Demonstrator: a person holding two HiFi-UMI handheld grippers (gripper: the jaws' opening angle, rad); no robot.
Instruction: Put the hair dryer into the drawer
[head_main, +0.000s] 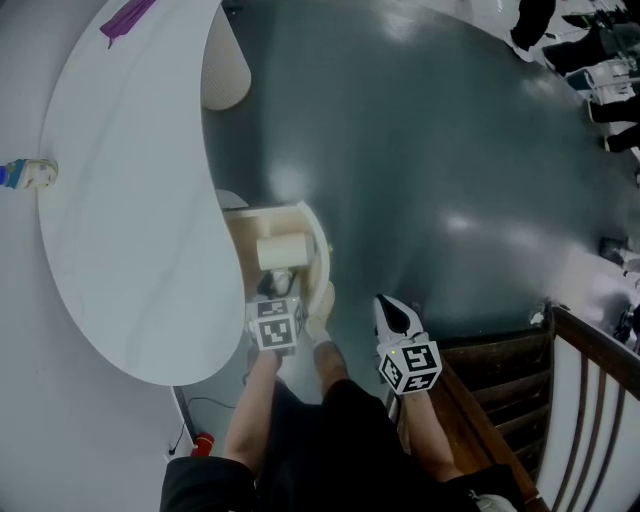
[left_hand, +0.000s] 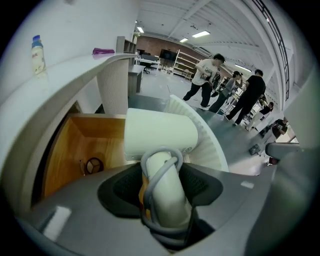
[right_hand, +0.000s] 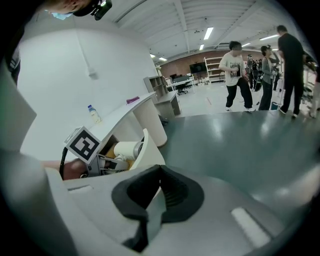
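Note:
The white hair dryer (left_hand: 160, 132) hangs over the open drawer (left_hand: 75, 145), whose wooden inside shows under the white curved table (head_main: 130, 200). My left gripper (left_hand: 161, 170) is shut on the dryer's handle (left_hand: 167, 200), which has a grey cord wound around it. From the head view the dryer (head_main: 283, 250) sits just above the drawer (head_main: 312, 235), with the left gripper (head_main: 278, 290) behind it. My right gripper (head_main: 385, 302) hangs to the right of the drawer front, apart from it. Its jaws (right_hand: 160, 169) are shut with nothing between them.
A small round thing (left_hand: 93, 165) lies on the drawer floor. On the table stand a bottle (head_main: 28, 174) and a purple item (head_main: 125, 18). A ribbed white pillar (head_main: 225, 70) carries the table. A wooden railing (head_main: 520, 380) is at lower right; people (left_hand: 210, 80) walk far off.

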